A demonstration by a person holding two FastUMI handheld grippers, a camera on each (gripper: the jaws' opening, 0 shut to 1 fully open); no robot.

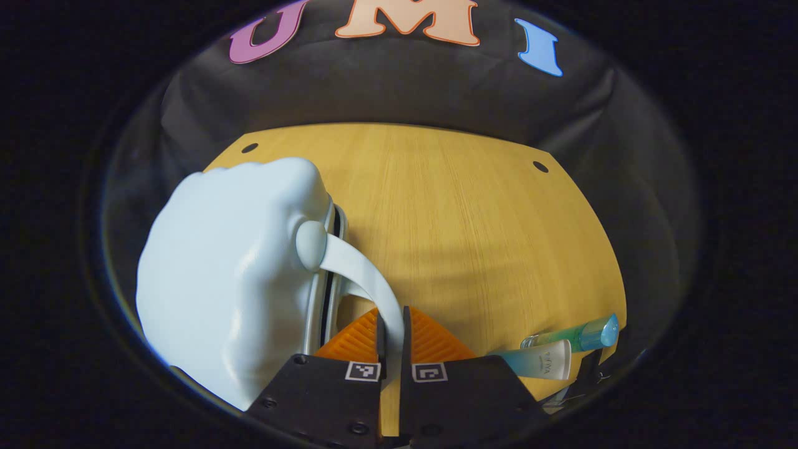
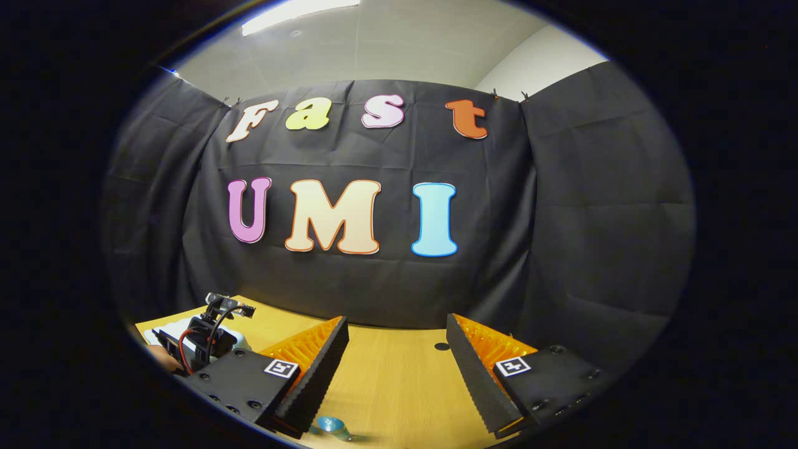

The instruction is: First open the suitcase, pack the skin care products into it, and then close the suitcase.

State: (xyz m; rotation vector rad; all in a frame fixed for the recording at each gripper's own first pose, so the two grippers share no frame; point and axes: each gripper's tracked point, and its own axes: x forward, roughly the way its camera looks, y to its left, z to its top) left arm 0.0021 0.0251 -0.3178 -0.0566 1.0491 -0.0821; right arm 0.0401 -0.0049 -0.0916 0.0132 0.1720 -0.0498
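**Left claw clamped on the suitcase strap, right claw held open**

Left gripper view looks down along the left claw, whose two fingers stand nearly together with the pale strap handle of the suitcase pinched between them. The suitcase, a pale blue hard shell, lies on the wooden table just left of the claw, its seam running beside the strap. At the table's near right edge lie two skin care products: a pale tube with small print too fine to read, and just behind it a green bottle with a blue cap.

In the right gripper view the right claw is held level above the table, pointing at the booth wall, its fingers wide apart with nothing between them. The other gripper with its cables sits far left over the suitcase. A blue cap peeks in below the fingers.
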